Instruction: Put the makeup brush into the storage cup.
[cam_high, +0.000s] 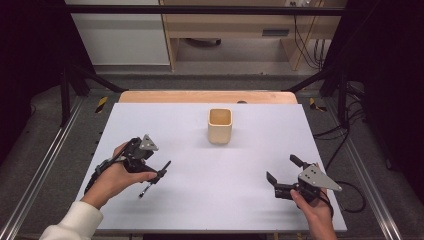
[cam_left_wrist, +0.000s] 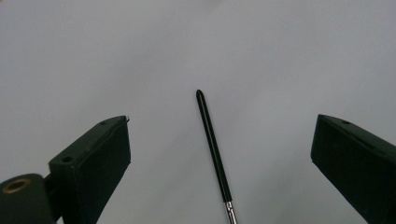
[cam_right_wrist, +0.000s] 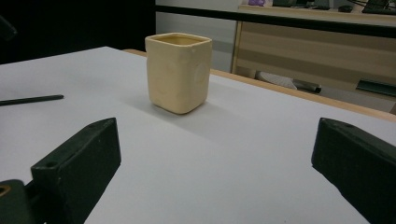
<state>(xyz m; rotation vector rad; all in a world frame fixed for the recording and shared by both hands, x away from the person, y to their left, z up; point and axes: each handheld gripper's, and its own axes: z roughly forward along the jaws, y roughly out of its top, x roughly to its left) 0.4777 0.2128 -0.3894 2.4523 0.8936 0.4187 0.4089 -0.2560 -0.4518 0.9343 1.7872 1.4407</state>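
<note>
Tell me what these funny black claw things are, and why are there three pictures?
A person sits at a white table and holds a tool in each hand. Each tool is a gripper with two black jaws that can pinch things.

The high view looks down from above. There you see the left gripper and the right gripper.

The other two pictures come from little cameras riding on the grippers, so the jaws stick up from the bottom.

On the table stands a yellowish square cup, open at the top. A thin black pen lies flat on the table too.

Nothing is held right now. Both grippers are open. The left one is just above the pen, with the pen between its jaws, so it seems about to pick it up.
</note>
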